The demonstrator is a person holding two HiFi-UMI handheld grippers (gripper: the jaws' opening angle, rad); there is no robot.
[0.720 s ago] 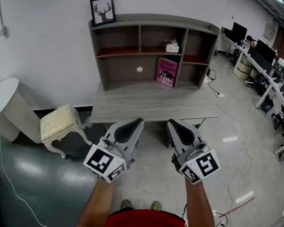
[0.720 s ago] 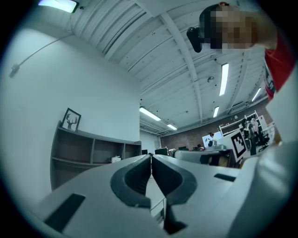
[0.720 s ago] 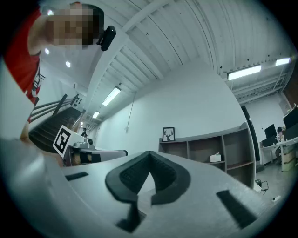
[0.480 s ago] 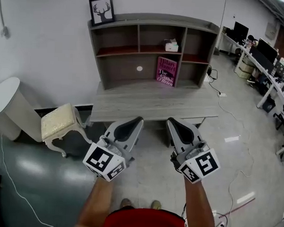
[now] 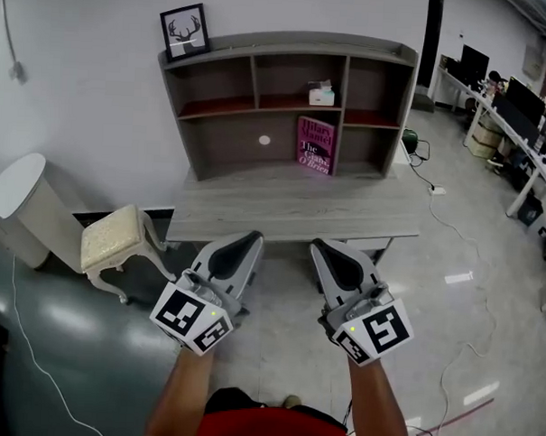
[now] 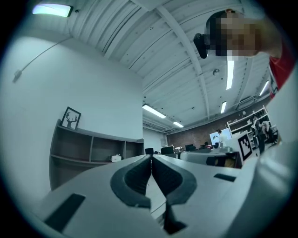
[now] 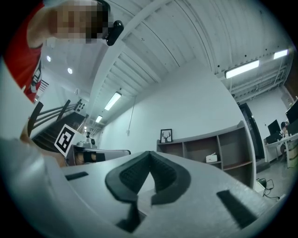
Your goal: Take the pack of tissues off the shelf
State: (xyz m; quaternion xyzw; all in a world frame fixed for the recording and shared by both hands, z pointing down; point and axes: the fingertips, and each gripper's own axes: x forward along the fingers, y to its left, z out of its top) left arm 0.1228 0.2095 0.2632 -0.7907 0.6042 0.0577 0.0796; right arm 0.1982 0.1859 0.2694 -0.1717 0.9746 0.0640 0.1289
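Note:
The pack of tissues (image 5: 321, 94) is a small pale box on the upper middle shelf of the grey shelf unit (image 5: 290, 43); it also shows as a small white box (image 6: 116, 158) in the left gripper view and as a pack of tissues (image 7: 212, 158) in the right gripper view. My left gripper (image 5: 248, 239) and right gripper (image 5: 319, 248) are held side by side well short of the desk (image 5: 291, 209), far from the pack. Both are shut with nothing between the jaws, tilted slightly upward.
A pink book (image 5: 316, 145) leans in the lower middle compartment. A framed deer picture (image 5: 184, 31) stands on the unit's top left. A cream stool (image 5: 112, 237) and a white round table (image 5: 16, 201) are at the left. Cables lie on the floor at the right, office desks (image 5: 521, 115) beyond.
The view has shifted a little; both grippers sit slightly lower and further left in the head view. Their jaws stay shut.

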